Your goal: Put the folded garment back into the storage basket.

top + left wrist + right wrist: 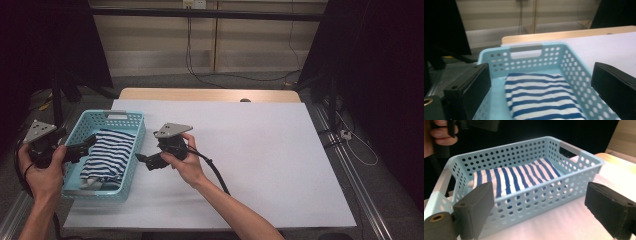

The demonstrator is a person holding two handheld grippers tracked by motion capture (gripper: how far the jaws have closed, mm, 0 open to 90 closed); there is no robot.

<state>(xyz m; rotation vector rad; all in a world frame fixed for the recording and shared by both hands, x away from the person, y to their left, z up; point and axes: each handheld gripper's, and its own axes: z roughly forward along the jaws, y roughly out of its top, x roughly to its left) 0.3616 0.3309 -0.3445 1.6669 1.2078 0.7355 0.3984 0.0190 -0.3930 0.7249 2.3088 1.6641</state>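
I see the striped cloth lying folded inside the light blue basket at the table's left edge. My left gripper hangs at the basket's left rim, my right gripper just beside its right wall — both with jaws apart, nothing between them.

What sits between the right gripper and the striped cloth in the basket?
The basket's perforated long wall does: the right gripper, jaws open, faces it from the white sheet outside, and the striped cloth lies behind it. From above, nothing visible covers the cloth.
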